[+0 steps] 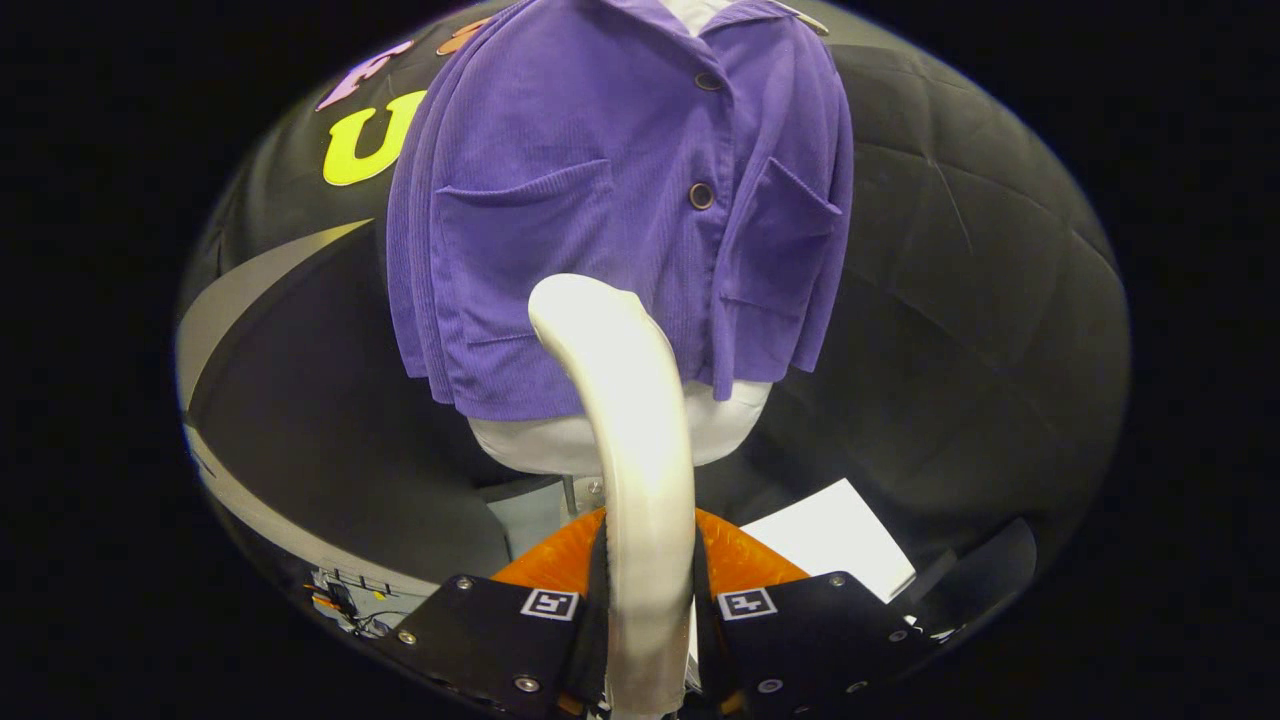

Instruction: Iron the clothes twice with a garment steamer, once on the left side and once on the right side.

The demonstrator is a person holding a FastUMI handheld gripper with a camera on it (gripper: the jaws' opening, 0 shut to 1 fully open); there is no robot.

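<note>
A purple corduroy shirt (590, 200) with two chest pockets and brown buttons hangs on a white mannequin torso (590, 440) straight ahead. My gripper (648, 590) is shut on the white handle of the garment steamer (630, 430), both fingers pressing its sides. The steamer curves up and forward from between the fingers. Its head sits in front of the lower hem of the shirt, near the button line. Whether the head touches the fabric cannot be told.
A thin metal pole (570, 492) carries the mannequin. A white sheet (835, 545) lies on the dark surface to the right, beyond the fingers. Black quilted cloth (970, 280) forms the wall behind. Some wiring (345, 600) sits low on the left.
</note>
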